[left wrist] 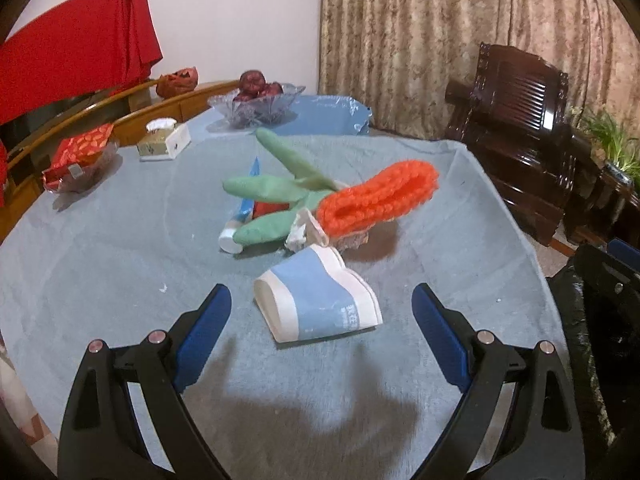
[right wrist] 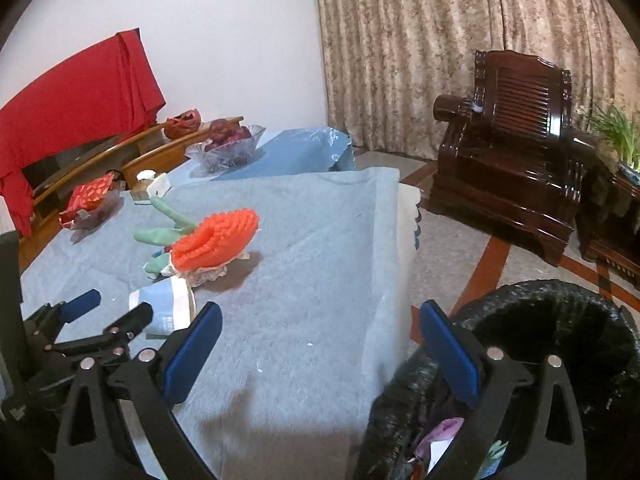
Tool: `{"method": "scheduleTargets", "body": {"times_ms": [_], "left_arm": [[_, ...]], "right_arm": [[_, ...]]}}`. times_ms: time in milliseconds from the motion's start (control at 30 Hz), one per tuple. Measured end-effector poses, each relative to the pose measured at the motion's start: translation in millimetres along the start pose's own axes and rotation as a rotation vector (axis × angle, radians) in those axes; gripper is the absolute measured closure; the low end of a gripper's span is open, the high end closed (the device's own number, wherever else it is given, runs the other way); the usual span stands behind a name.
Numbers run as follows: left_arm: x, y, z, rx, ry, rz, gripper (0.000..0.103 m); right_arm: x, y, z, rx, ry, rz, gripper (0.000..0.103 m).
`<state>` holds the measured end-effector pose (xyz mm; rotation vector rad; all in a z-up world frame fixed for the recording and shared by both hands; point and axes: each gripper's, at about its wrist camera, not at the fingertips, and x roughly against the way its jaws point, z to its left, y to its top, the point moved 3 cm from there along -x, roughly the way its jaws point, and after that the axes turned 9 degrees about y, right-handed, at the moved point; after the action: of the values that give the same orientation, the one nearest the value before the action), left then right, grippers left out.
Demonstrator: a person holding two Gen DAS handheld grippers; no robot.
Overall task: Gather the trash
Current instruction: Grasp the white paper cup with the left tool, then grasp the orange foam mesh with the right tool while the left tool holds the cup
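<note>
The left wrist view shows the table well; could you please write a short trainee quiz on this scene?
1. True or false: the left hand-held gripper is shut on the crushed paper cup.
2. Which item lies nearest its open jaws? A. paper cup B. orange foam net C. fruit bowl
3. What lines the bin beside the table?

Key: 1. False. 2. A. 3. A black bag.

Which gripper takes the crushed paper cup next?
Left. The left gripper is open with the paper cup lying between its fingers. The right gripper is open too, but sits by the trash bag, off the table's edge.
</note>
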<state>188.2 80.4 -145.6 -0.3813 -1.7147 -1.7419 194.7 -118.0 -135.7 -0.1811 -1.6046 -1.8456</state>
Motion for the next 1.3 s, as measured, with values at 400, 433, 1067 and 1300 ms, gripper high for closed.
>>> {"method": "scheduleTargets", "body": {"times_ms": [400, 433, 1067, 1300], "left_arm": [[-53, -4, -14, -0.018, 0.080, 0.101, 0.014], [-57, -5, -14, -0.015, 0.080, 0.122, 0.014], [-34, -5, 47, 0.057, 0.077, 0.085, 0.031], [-32, 1, 56, 0.051, 0.099, 0.058, 0.031]], "right_arm": [[-18, -2, -5, -0.020, -0.001, 0.023, 0.006], [-19, -3, -5, -0.020, 0.000, 0.025, 0.006], [-49, 4, 23, 0.004, 0.051, 0.060, 0.006], [-89, 5, 28, -0.010, 0.051, 0.106, 0.007]]}}
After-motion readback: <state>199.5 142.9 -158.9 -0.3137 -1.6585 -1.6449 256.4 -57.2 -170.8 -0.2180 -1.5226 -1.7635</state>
